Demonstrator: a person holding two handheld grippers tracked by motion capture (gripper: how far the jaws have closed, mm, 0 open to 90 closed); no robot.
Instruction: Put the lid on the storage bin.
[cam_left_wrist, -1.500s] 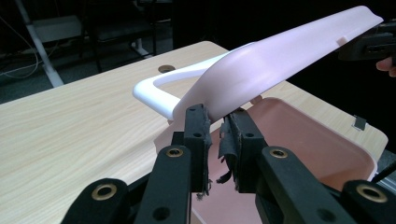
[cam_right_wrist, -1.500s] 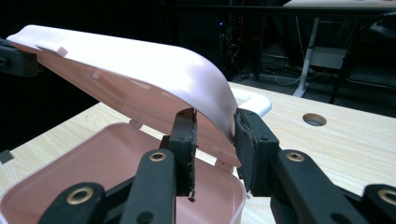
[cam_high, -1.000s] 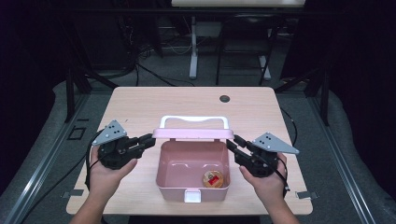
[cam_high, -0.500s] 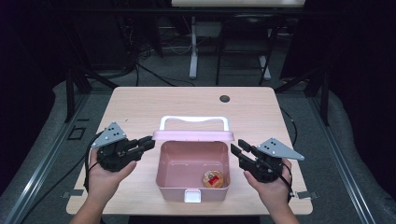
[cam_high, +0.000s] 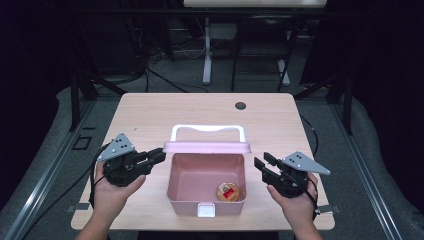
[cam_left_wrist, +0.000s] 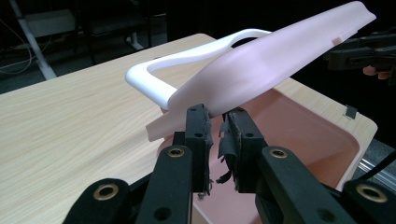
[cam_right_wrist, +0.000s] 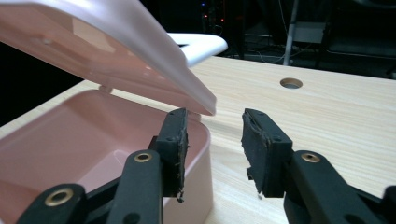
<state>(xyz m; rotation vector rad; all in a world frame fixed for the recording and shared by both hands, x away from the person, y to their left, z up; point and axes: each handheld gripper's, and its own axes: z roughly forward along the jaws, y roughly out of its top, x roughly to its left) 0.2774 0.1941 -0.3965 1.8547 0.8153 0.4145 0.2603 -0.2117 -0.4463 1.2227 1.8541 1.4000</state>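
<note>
A pink box (cam_high: 185, 206) stands open at the table's near middle, with a small round orange and red item (cam_high: 229, 192) in its right front corner. Its lid (cam_high: 207, 146) with a white handle (cam_high: 207, 128) is tilted up. My left gripper (cam_high: 159, 156) is shut on the lid's left edge; in the left gripper view the jaws (cam_left_wrist: 217, 119) pinch the rim of the lid (cam_left_wrist: 261, 60). My right gripper (cam_high: 261, 162) sits just right of the box, clear of it. Its jaws (cam_right_wrist: 215, 128) have just been opening, with nothing between them and the lid's corner (cam_right_wrist: 205, 105) just above.
A round cable hole (cam_high: 241, 105) is in the table's far right part. Bare wood lies behind and on both sides of the box. The table's front edge is close under both hands. Dark floor with cables and stand legs surrounds the table.
My right gripper has come off the lid's right end, opened wider, and dropped slightly toward the near right. The left gripper and the raised lid have stayed where they were.
</note>
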